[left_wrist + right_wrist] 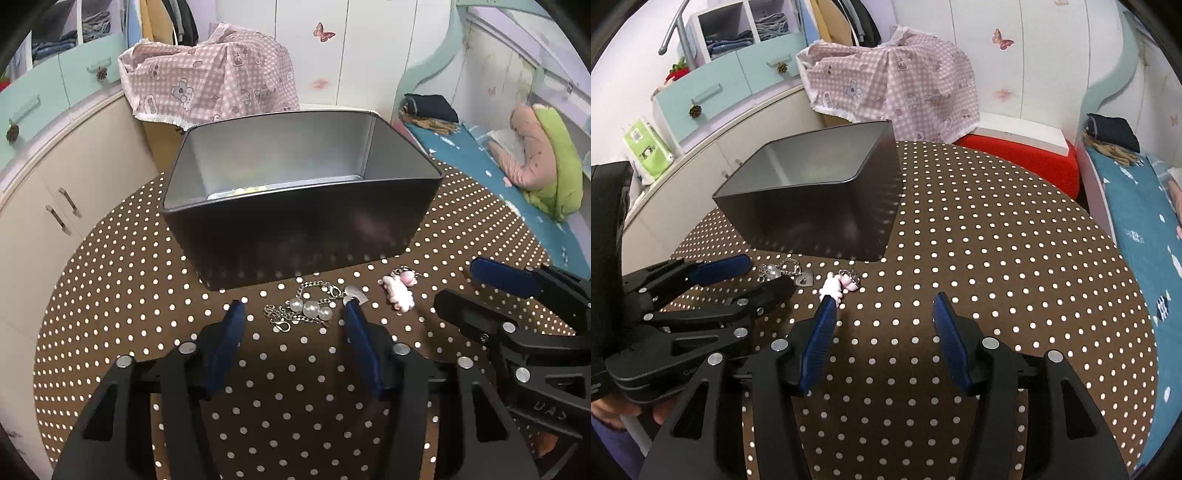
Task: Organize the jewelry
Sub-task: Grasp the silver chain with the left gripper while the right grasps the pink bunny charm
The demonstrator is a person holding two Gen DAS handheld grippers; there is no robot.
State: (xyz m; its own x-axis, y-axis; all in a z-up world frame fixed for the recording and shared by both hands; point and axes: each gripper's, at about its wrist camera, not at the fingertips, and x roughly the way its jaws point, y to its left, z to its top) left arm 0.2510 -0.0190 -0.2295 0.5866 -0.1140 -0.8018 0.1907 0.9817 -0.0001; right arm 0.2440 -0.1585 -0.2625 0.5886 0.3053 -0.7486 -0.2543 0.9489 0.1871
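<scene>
A silver chain with clear beads (pixel 308 308) and a heart tag (pixel 355 293) lies on the dotted round table (pixel 280 387), just in front of a black metal box (pixel 295 236). My left gripper (pixel 293 314) is open, its fingers either side of the chain. A pink charm (pixel 398 291) lies to the right of the chain. In the right wrist view the charm (pixel 833 286) lies just beyond my open right gripper (pixel 882 306), by its left finger. The chain (pixel 779 271) and the box (pixel 812 218) show there too. Something pale yellow lies inside the box (pixel 251 190).
A pink checked cloth (pixel 210 77) covers something behind the table. Cupboards (pixel 55 177) stand at the left. A bed with a blue sheet (pixel 517 177) runs along the right. A red stool (pixel 1019 158) sits beyond the table's far edge.
</scene>
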